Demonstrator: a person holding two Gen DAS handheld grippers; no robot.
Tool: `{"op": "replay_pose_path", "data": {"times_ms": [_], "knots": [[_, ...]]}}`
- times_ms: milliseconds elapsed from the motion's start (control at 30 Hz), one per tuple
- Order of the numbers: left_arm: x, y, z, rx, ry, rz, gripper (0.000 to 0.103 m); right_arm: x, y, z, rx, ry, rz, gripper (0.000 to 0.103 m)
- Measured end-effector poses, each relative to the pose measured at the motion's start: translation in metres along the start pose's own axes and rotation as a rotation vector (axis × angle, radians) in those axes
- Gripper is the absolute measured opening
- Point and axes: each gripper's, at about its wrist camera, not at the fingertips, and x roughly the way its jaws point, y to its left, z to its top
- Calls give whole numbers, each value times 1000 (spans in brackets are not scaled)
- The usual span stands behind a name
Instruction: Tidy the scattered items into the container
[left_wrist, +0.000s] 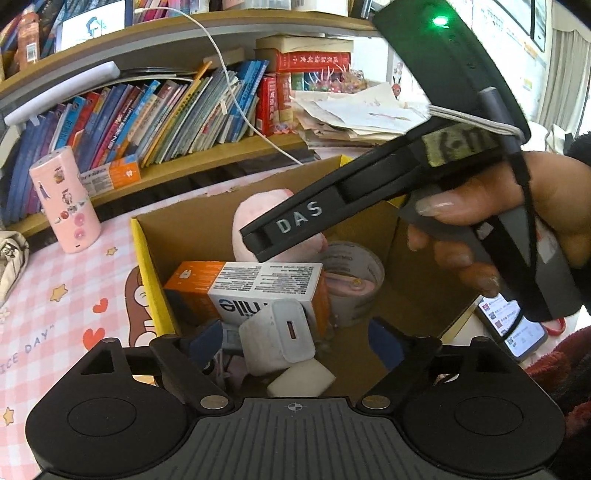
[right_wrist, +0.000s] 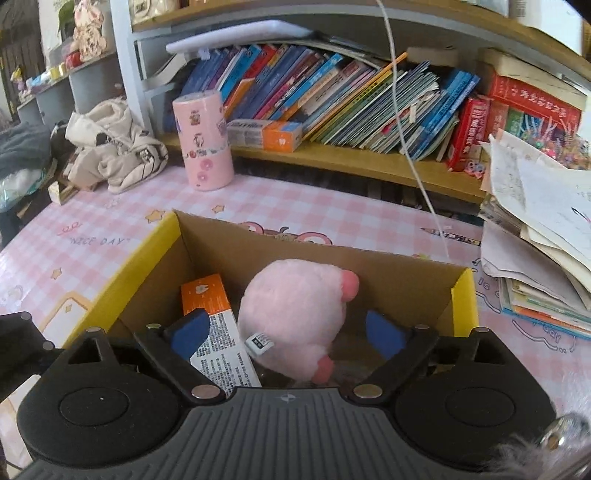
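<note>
Down past the left gripper (left_wrist: 299, 347), looking from its own camera, the jaws stand apart over the cardboard box (left_wrist: 147, 258) and nothing is pinched. The white charger (left_wrist: 277, 339) sits right between the blue pads, loose as far as I can tell, leaning on the orange-and-white carton (left_wrist: 255, 291), with a white eraser-looking block (left_wrist: 301, 378) just under it and a tape roll (left_wrist: 351, 280) off to the right. The right gripper (left_wrist: 255, 236) crosses right above all this, so honestly the biggest risk I see is the two tools knocking together in that tight space, or a pad hooking the charger on the way out and dragging it back over the rim. There's also a phone (left_wrist: 517, 328) on the table just right of the box that a sleeve could sweep. From the right wrist view, the right gripper (right_wrist: 291, 332) is also spread wide and empty, with the pink plush (right_wrist: 295, 314) lying between its pads in the box (right_wrist: 162, 240). It looks perched high, so it could roll out. The pink checked tablecloth (right_wrist: 110, 229) ahead looks slick, and the pink sticker-covered canister (right_wrist: 205, 144) stands far ahead-left, not in the box. Behind are the packed bookshelf (right_wrist: 332, 96), a dangling white cable (right_wrist: 406, 129) and a sliding paper stack (right_wrist: 535, 229), all snag hazards.
</note>
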Motion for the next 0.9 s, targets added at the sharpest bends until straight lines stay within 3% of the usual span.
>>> {"op": "replay_pose_path", "data": {"times_ms": [233, 433, 600, 767, 900], "knots": [[-7, -2, -4, -1, -30, 28, 91, -18, 4, -13, -2, -43, -31, 92], [-17, -4, -8, -3, -74, 39, 92, -44, 13, -25, -44, -182, -102, 93], [-28, -6, -8, 38, -127, 34, 95, -63, 17, -32, -13, -240, -121, 96], [-37, -7, -9, 79, -151, -11, 97, -76, 25, -40, 28, -239, -166, 98], [-45, -6, -13, 114, -148, -107, 98, -84, 28, -49, 83, -223, -199, 99]]}}
